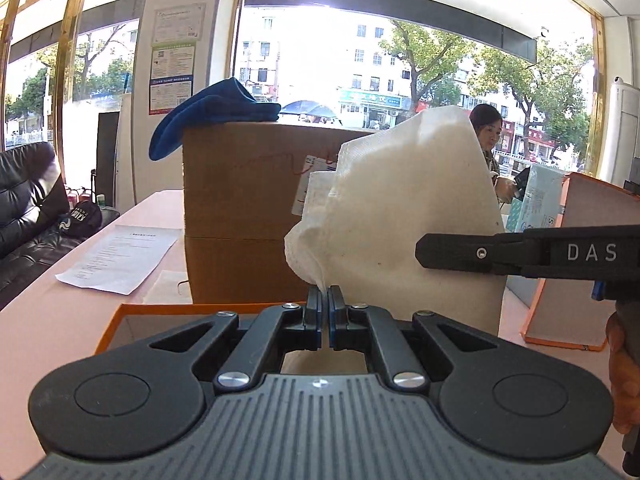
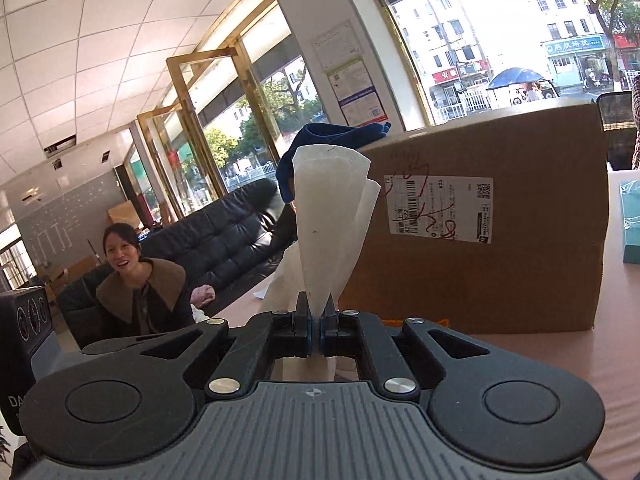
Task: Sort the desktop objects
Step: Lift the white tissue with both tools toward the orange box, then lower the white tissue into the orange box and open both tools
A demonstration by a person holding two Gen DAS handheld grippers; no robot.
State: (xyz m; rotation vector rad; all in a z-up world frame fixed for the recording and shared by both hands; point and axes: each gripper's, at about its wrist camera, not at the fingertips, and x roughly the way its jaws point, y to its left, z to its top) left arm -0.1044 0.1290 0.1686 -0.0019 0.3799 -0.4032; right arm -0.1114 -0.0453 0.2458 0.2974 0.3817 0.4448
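Note:
A white tissue [image 1: 400, 208] hangs in the air in front of a big cardboard box [image 1: 240, 200]. My left gripper [image 1: 324, 300] is shut on its lower corner. From the right, my right gripper's fingers [image 1: 460, 254] come in side-on and reach the tissue's right part. In the right wrist view, my right gripper [image 2: 316, 320] is shut on the bottom edge of the white tissue [image 2: 328, 220], which fans upward. An open orange box [image 1: 116, 320] lies just under the left gripper.
A blue cloth [image 1: 216, 112] lies on top of the cardboard box [image 2: 500, 280]. A printed sheet [image 1: 120, 256] lies on the pink table [image 1: 48, 320] at the left. An orange lid [image 1: 580, 260] and a light-blue carton [image 1: 536, 208] stand at the right. A person [image 2: 140, 292] sits on the black sofa [image 2: 228, 232].

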